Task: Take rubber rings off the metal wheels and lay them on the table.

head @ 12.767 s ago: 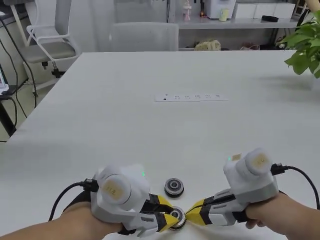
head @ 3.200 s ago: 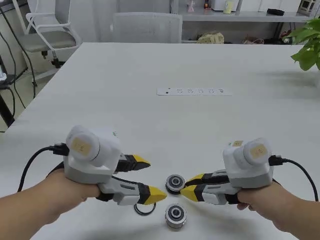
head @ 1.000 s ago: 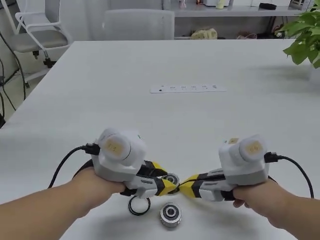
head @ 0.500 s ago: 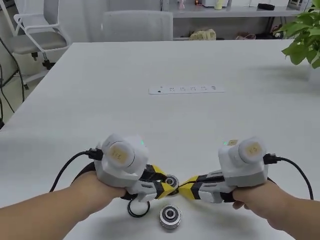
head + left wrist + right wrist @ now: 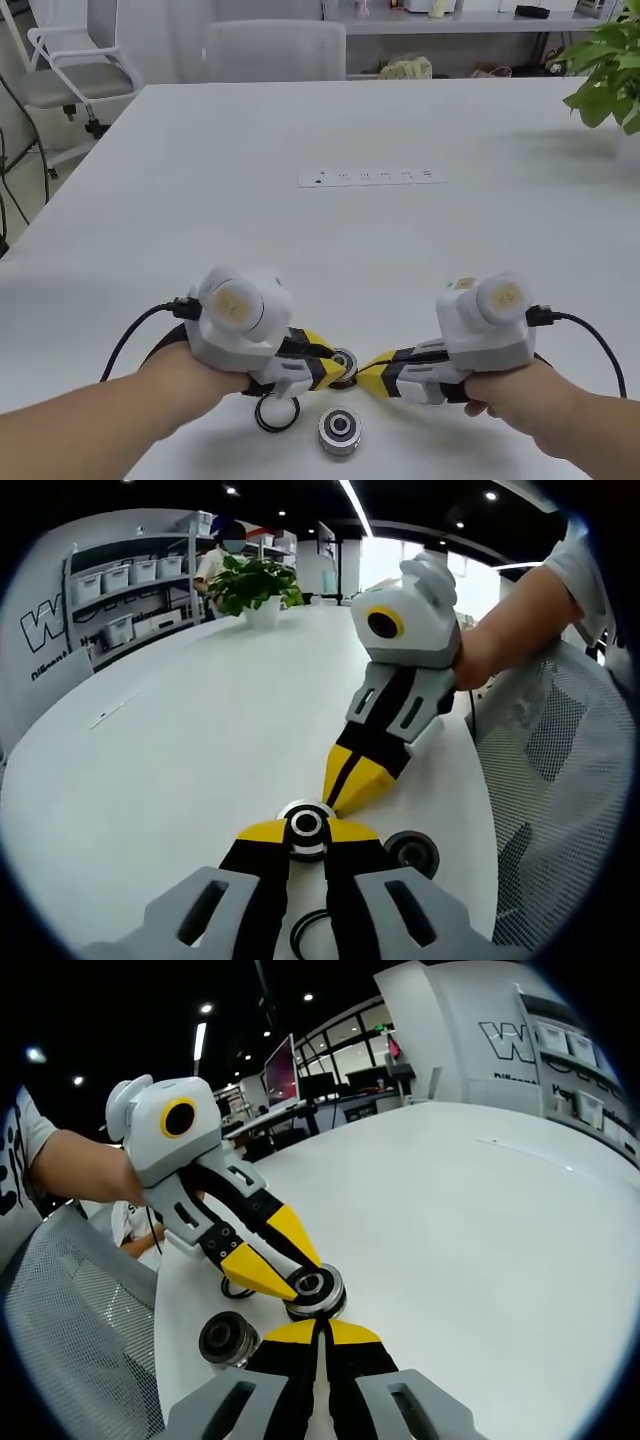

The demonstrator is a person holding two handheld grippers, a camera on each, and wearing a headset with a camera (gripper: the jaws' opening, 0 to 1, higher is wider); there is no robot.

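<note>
while the left claw [image 5: 305, 832] pinches a wheel [image 5: 343, 362], the right claw [image 5: 320, 1334], pressed together, points at it.

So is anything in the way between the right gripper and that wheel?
Nothing visible is. The right gripper has its tips right at the wheel, which the left gripper is holding. The loose ring and other wheel lie off to the side.

Bright, even overhead lighting, soft shadows, sharp focus; gripper views bend at edges.
</note>
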